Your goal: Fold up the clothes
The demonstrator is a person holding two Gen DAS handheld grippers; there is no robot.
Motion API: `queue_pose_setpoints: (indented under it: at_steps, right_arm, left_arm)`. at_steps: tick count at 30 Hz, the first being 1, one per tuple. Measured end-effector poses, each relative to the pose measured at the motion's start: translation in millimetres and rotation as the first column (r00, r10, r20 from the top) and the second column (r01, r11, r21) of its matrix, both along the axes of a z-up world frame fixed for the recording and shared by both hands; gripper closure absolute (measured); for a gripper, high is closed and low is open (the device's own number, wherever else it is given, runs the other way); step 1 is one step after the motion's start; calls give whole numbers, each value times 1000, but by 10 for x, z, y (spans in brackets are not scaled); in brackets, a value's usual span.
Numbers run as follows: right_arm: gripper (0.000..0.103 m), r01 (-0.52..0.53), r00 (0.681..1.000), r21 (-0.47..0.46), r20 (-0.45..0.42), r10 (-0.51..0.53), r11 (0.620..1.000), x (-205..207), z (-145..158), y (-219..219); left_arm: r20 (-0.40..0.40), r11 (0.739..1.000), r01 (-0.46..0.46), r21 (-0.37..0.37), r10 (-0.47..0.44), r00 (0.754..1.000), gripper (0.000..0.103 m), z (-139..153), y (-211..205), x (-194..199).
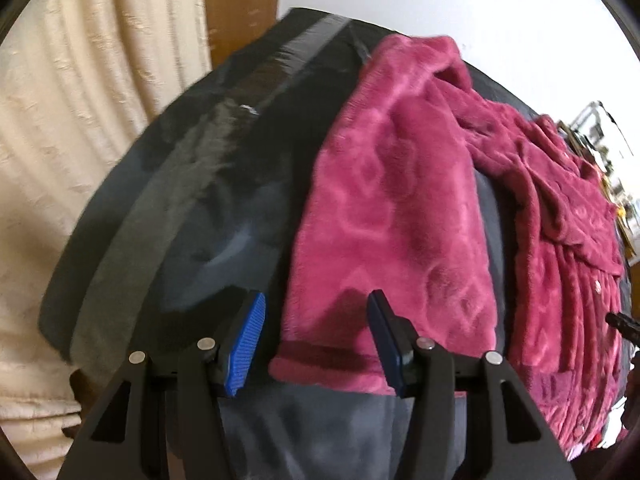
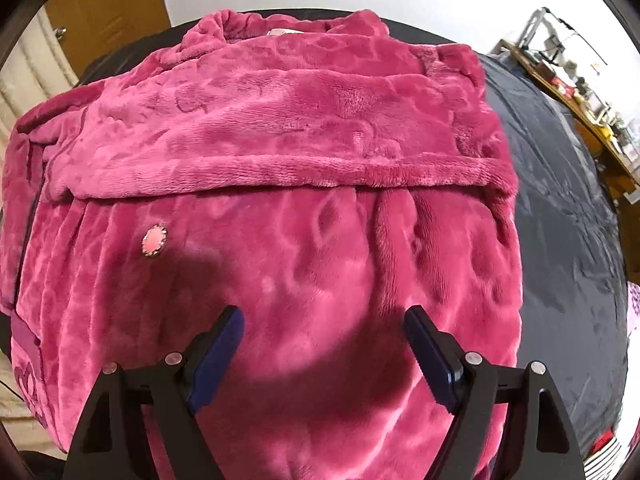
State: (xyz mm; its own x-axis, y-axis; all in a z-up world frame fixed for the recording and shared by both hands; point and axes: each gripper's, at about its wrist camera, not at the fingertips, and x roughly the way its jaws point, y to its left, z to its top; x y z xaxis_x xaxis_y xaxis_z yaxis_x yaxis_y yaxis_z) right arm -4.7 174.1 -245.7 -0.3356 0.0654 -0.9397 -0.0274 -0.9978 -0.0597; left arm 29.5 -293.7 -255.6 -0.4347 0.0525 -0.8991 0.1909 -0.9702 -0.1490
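Observation:
A fuzzy magenta fleece garment (image 2: 304,160) lies on a dark cloth-covered table (image 2: 560,208). In the right wrist view it fills the frame, with a sleeve folded across the body and a pink button (image 2: 154,241) at the left. My right gripper (image 2: 324,332) is open and empty just above the lower body of the garment. In the left wrist view a sleeve of the garment (image 1: 400,208) stretches toward me, and the body lies to the right. My left gripper (image 1: 316,320) is open and empty, over the sleeve's cuff end.
A cream curtain (image 1: 80,120) and a wooden door (image 1: 240,4) stand at the left. A cluttered shelf (image 2: 568,80) stands at the far right. A grey strip (image 1: 192,184) runs along the dark table cover (image 1: 224,240). The tip of the other gripper (image 1: 624,322) shows at the right edge.

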Motion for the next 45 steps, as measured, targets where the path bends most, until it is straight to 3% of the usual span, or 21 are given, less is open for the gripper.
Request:
queue_pose_setpoints:
  at_steps: [5, 8, 9, 12, 20, 28, 31, 35, 41, 45]
  right_arm:
    - [19, 26, 1000, 20, -14, -26, 999, 59, 174, -80]
    - [19, 28, 999, 33, -31, -27, 999, 66, 278, -110]
    - [19, 27, 999, 34, -36, -25, 999, 59, 303, -108]
    - [19, 20, 999, 36, -48, -18, 999, 14, 354, -76]
    - [19, -3, 996, 1, -91, 3, 1000, -121, 409, 88]
    - [19, -16, 993, -72, -121, 7, 997, -173, 373, 376]
    - [19, -15, 992, -104, -127, 1, 994, -149, 365, 486]
    - [19, -12, 990, -134, -139, -7, 991, -104, 372, 661]
    - [19, -9, 987, -176, -157, -19, 984, -31, 386, 946]
    - [19, -4, 985, -196, -167, -30, 981, 23, 382, 1148]
  left_arm:
    - [14, 999, 31, -15, -31, 999, 49, -34, 116, -31]
    - [25, 999, 40, -24, -39, 999, 70, -25, 144, -61]
    - [29, 999, 36, -23, -35, 999, 82, -6, 145, -65]
    - [17, 1000, 0, -21, 0, 1000, 88, 102, 108, -88]
    - [-141, 992, -123, -11, 120, 983, 91, 863, -66, -59]
    - [-343, 979, -202, -9, 186, 921, 91, 1841, 57, 4]
    - [-404, 981, -190, 27, 185, 896, 91, 2230, 131, -12]
    - [-439, 987, -155, 35, 154, 885, 91, 2623, 358, 22]
    - [-440, 1000, -30, -3, 26, 898, 91, 2802, 1309, -221]
    - [-446, 997, 72, -35, -80, 892, 91, 2812, 1959, -349]
